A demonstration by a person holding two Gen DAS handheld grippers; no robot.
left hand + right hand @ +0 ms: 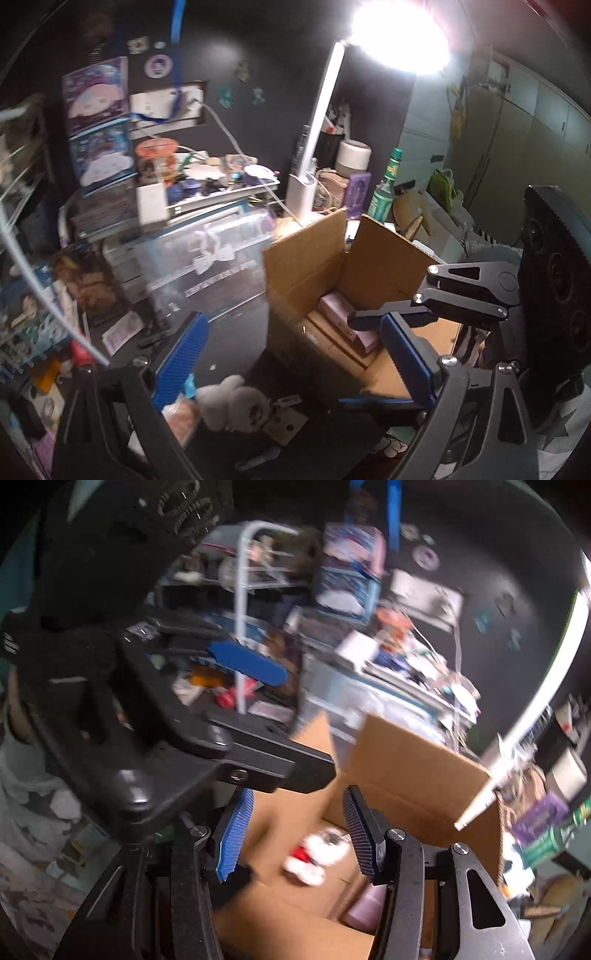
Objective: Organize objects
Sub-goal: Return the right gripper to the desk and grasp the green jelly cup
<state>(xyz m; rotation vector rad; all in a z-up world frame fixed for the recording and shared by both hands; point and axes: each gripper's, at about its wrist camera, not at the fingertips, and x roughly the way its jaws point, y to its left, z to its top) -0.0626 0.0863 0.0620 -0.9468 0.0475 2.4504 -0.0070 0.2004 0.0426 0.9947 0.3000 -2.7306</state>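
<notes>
box (pixel 388 258) on tabletop: pink packs (pixel 343 314) + red/white toy (pixel 314 856) in | grey plush (pixel 232 406) by box, left to pack | L tongs (pixel 295 358) open, empty | R tongs (pixel 299 834) apart over box, empty

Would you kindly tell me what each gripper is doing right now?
Left gripper: open, holding nothing.
Right gripper: open, empty, above the brown cardboard box.

Red-and-white thing (pixel 314 856) in my cardboard box (pixel 417 771): blurring too much to name.
Pink packets (pixel 345 321): my right gripper (pixel 364 321) is covering their near ends.
Far shelves (pixel 266 576): smearing into streaks.
Grey plush (pixel 236 406): my left gripper's pad (pixel 181 365) is hiding its left side.
</notes>
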